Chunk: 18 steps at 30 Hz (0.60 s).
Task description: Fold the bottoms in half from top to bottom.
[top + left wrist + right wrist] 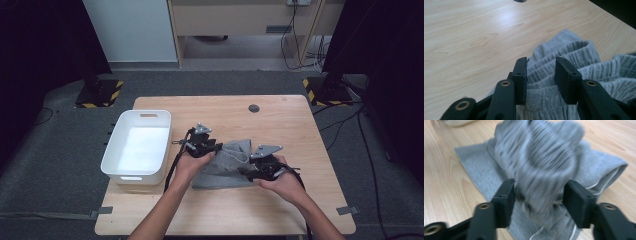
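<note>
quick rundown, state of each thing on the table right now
grey garment: crumpled, partly folded, on the table
white bin: upright, empty
left tongs: ribbed waistband between the jaws, grip unclear
right tongs: bunched cloth between the jaws, blurred, grip unclear

grey garment [541, 167] motion-blurred between right tool's jaws, white bin [457, 122] cropped

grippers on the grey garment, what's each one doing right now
left gripper: jaws apart around the ribbed band of the grey garment, grip cannot be told.
right gripper: jaws apart with grey cloth between them, grip cannot be told.
</note>
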Available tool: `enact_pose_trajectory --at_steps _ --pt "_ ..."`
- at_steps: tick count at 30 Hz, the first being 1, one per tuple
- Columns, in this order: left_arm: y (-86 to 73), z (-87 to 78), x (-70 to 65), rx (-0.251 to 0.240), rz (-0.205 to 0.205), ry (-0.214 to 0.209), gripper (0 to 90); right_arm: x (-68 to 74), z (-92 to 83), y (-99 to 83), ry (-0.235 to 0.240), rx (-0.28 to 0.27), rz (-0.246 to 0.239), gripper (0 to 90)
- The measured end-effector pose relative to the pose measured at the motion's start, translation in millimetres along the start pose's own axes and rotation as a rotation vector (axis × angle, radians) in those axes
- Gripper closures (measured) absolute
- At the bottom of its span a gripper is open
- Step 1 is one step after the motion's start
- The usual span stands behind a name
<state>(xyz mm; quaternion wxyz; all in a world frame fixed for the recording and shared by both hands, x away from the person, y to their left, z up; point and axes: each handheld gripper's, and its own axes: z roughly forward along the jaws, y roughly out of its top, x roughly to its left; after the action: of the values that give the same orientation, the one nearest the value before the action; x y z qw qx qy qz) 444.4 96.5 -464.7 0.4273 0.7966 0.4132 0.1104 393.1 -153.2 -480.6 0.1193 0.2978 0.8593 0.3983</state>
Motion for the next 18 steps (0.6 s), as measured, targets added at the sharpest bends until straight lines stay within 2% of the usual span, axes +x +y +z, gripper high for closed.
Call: enact_pose_trajectory --at_steps 2,5,6,11,12,18 --pt "-3.6 -2.7 -3.0 -0.006 0.004 0.001 62.1 -1.1 -2.7 2.4 -0.003 -0.017 0.017 35.7" --pt "-7.0 -5.2 -5.6 -0.012 0.007 0.003 62.3 -1.3 -6.1 6.3 -0.008 -0.030 0.028 32.7" --pt "-10.7 -8.0 -7.8 -0.015 0.015 -0.006 62.5 -1.6 -9.8 12.5 -0.006 -0.048 0.029 34.1" --pt "-16.4 -15.6 -10.6 -0.028 0.010 -0.023 63.3 -1.5 -12.6 25.6 -0.003 -0.062 0.027 39.0" --pt "-19.4 -18.9 -11.6 -0.029 0.016 -0.028 63.4 -1.8 -12.5 34.5 -0.001 -0.077 0.033 42.0" --pt "-28.6 -25.1 -13.9 -0.032 0.029 -0.023 63.4 -2.9 -5.0 54.8 -0.024 -0.078 0.033 44.6"
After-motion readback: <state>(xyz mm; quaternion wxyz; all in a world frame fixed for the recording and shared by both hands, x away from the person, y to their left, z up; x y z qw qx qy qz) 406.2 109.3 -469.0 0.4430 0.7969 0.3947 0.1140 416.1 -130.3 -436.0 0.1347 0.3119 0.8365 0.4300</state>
